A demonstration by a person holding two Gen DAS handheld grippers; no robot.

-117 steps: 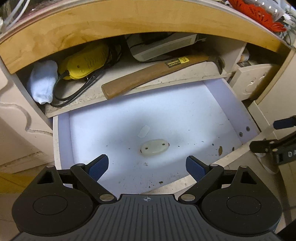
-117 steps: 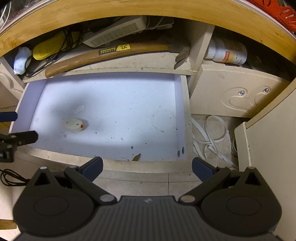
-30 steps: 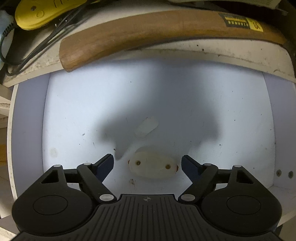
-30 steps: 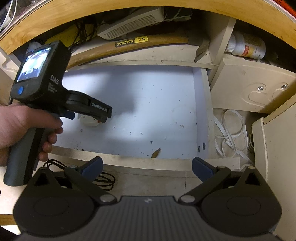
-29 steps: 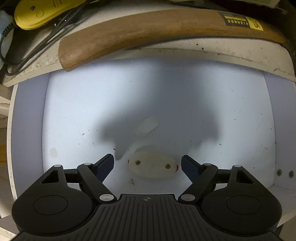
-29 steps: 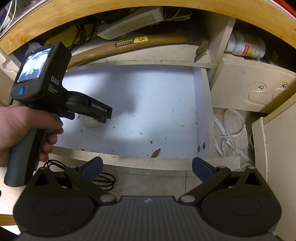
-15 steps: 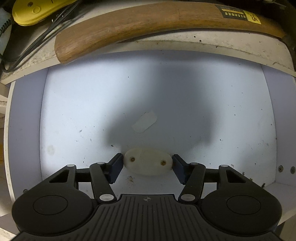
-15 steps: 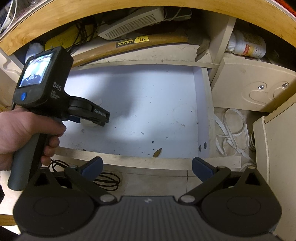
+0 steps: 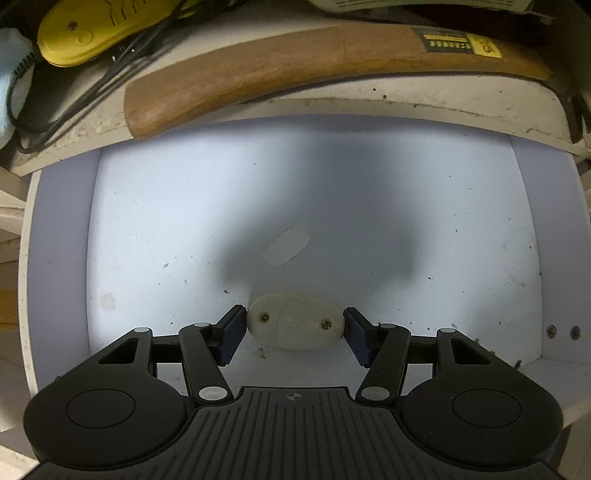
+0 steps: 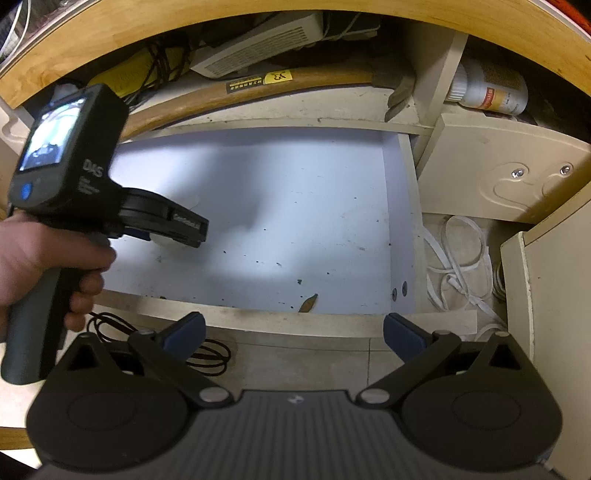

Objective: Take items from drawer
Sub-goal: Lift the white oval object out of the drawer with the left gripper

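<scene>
A small white oval plastic piece (image 9: 293, 325) with two brass screws sits near the front of the open white drawer (image 9: 332, 206). My left gripper (image 9: 294, 334) is shut on it, one blue pad against each end. From the right wrist view that same left gripper (image 10: 162, 225) reaches down into the drawer (image 10: 280, 221), held by a hand (image 10: 40, 258); the oval piece is mostly hidden beneath it. My right gripper (image 10: 293, 330) hangs open over the floor in front of the drawer, with nothing between its fingers.
A wooden-handled hammer (image 9: 314, 70) lies on the shelf behind the drawer, with a yellow tool (image 9: 96, 26) and black cables at the left. A pale sticker patch (image 9: 286, 245) lies on the drawer floor. White straps (image 10: 458, 258) and a bottle (image 10: 487, 92) are at the right.
The left gripper's jaws have come together onto the ends of the oval piece, which stood loose between them a second ago. The right gripper has stayed where it was.
</scene>
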